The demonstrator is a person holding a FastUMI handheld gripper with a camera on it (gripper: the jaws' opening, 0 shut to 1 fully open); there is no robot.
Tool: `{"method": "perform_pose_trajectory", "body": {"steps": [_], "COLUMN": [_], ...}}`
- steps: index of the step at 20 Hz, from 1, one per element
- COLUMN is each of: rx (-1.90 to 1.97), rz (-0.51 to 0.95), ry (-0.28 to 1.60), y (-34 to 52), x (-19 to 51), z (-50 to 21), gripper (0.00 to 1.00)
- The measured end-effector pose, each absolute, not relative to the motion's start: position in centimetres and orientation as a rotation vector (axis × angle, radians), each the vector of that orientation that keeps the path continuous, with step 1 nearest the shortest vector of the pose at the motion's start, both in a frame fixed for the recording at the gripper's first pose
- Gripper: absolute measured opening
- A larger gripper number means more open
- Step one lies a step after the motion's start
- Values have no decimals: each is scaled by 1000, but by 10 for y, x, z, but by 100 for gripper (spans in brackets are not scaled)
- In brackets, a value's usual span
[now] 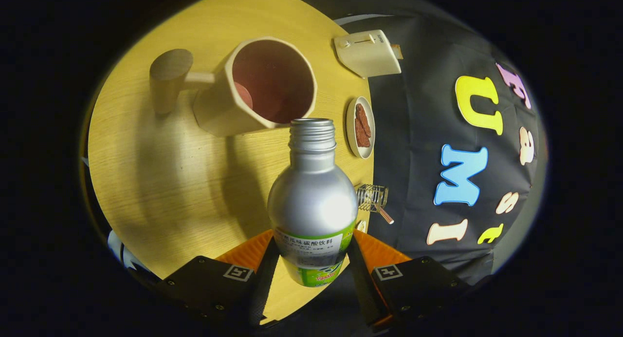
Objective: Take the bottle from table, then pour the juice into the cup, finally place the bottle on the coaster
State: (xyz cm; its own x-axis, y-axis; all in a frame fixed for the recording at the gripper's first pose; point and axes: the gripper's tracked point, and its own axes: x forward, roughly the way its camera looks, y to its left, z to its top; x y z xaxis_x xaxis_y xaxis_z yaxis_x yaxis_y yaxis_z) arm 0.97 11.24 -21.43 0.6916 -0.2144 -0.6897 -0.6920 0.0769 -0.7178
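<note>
Between the fingers, the gripper clamps the uncapped bottle, whose mouth points toward the cup beyond.

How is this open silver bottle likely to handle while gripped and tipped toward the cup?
The bottle looks like smooth metal, so probably stiff but slippery. The gripper has its jaws pressed on the labelled lower body, which may help grip. Its cap is off, so liquid may spill near the cup.

Wooden table carries cup, toaster, plate
</note>
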Motion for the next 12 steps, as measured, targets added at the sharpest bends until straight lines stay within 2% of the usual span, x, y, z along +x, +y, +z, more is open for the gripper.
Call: {"method": "perform_pose_trajectory", "body": {"steps": [12], "rx": [-1659], "rz": [455], "ry": [807], "y": [121], "x": [9], "z": [-199], "gripper": [76]}}
